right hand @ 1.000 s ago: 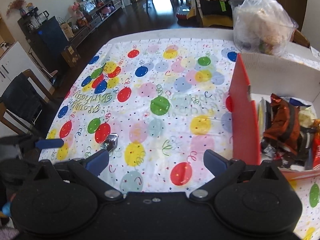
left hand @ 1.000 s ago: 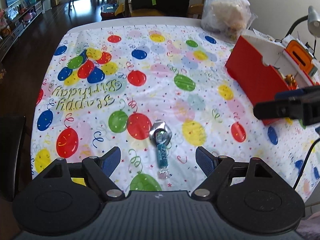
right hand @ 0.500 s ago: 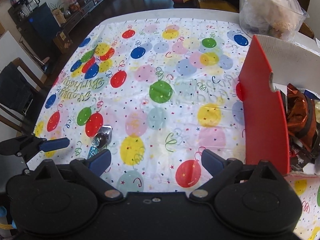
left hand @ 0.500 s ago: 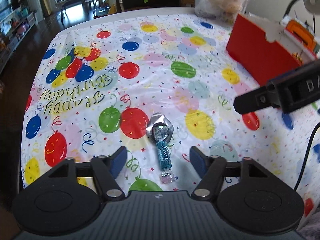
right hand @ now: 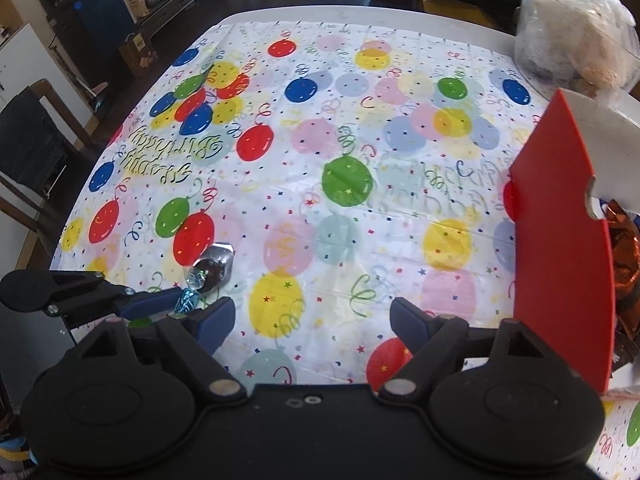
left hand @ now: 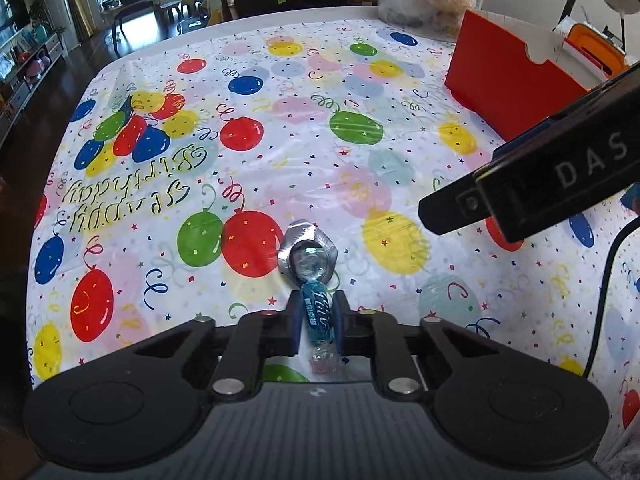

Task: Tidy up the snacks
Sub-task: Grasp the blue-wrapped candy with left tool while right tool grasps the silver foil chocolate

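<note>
A blue wrapped candy (left hand: 318,314) lies on the balloon-print tablecloth (left hand: 280,128), and my left gripper (left hand: 317,320) is shut on its middle. A silver foil-wrapped sweet (left hand: 308,258) lies just beyond it, touching the candy's far end. In the right wrist view the candy (right hand: 188,301) and foil sweet (right hand: 214,266) sit at the lower left, with the left gripper's fingers (right hand: 148,302) around the candy. My right gripper (right hand: 312,320) is open and empty above the cloth, left of the red snack box (right hand: 560,248).
The red box (left hand: 508,84) holds several dark and orange snack packets (right hand: 624,240). A clear plastic bag (right hand: 576,36) of pale food stands at the table's far right. An orange container (left hand: 592,48) sits behind the box. Chairs stand off the table's left edge.
My left gripper has moved forward and closed on the blue candy; it was open before. My right gripper has drifted closer over the table and stays open.
</note>
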{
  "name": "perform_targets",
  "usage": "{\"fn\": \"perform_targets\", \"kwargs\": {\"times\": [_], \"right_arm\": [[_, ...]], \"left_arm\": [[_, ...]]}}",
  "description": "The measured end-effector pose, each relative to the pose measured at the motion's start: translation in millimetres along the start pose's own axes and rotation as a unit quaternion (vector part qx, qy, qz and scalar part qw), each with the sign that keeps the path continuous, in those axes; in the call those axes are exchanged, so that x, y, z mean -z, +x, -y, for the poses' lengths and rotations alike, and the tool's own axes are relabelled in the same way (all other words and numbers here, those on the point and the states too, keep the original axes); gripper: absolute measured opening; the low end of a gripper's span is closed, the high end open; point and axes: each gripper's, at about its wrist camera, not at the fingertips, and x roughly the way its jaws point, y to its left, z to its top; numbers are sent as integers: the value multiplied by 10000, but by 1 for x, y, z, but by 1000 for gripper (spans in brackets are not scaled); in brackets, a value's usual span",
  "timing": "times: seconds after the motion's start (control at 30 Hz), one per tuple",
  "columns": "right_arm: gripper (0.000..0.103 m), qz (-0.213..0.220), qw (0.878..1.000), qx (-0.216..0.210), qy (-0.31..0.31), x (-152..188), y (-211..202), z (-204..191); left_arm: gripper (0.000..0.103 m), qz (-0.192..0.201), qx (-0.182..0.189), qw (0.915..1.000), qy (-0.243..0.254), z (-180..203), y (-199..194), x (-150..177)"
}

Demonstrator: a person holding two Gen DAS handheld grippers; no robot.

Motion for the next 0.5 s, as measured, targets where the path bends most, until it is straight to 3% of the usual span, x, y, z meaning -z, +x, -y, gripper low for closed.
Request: {"fn": "perform_targets", "kwargs": {"times": [0.27, 0.5], "right_arm": [[83, -82, 9995, -92, -284, -8, 14, -20], [79, -172, 9972, -230, -691, -14, 35, -54]], "left_arm": [[12, -24, 43, 9986, -524, -24, -6, 3], [12, 8, -87, 9922, -1247, -61, -21, 12]]}}
